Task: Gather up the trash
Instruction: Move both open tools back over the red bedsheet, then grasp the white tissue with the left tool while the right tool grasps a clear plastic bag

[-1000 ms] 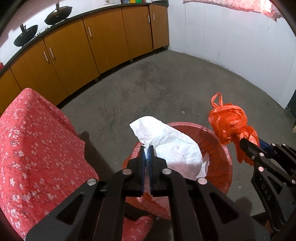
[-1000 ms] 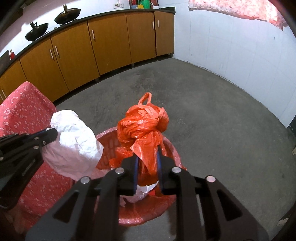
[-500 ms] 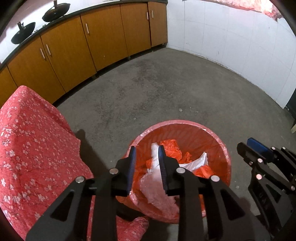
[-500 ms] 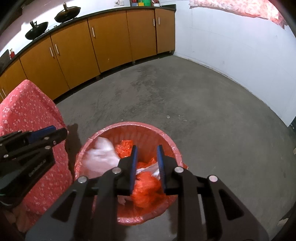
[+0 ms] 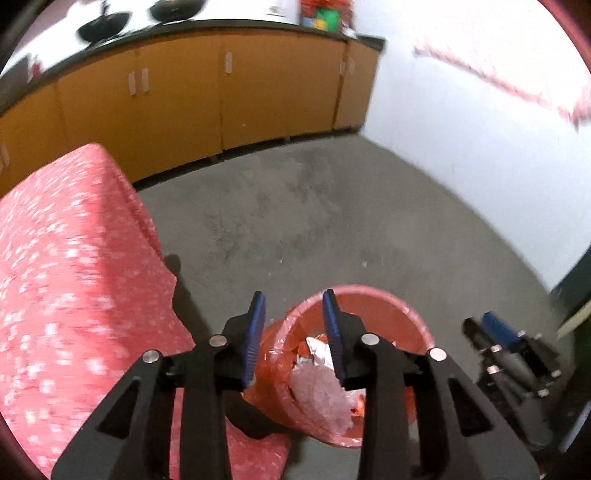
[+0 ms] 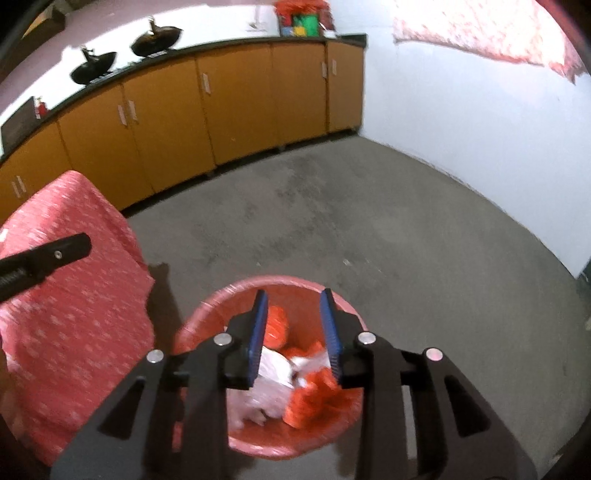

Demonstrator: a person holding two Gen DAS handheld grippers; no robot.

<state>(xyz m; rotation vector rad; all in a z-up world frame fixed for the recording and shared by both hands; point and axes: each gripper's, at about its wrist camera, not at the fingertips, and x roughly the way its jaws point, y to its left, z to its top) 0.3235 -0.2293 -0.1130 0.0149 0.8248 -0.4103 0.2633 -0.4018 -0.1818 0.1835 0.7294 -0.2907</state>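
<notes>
Left gripper (image 5: 293, 301) and right gripper (image 6: 291, 299) hovered over red bin (image 6: 343, 439); fingers apart, opening, nothing between. White bag (image 6: 271, 384) and orange bag (image 6: 314, 400) lay inside.

You see: orange cabinets (image 6: 236, 110) along the far wall | two black woks (image 6: 122, 55) on the counter above them | red floral-clothed furniture (image 6: 70, 295) at left | grey concrete floor (image 6: 369, 229) | white wall (image 6: 461, 122) at right | patterned pink cloth (image 6: 491, 33) hanging high.
</notes>
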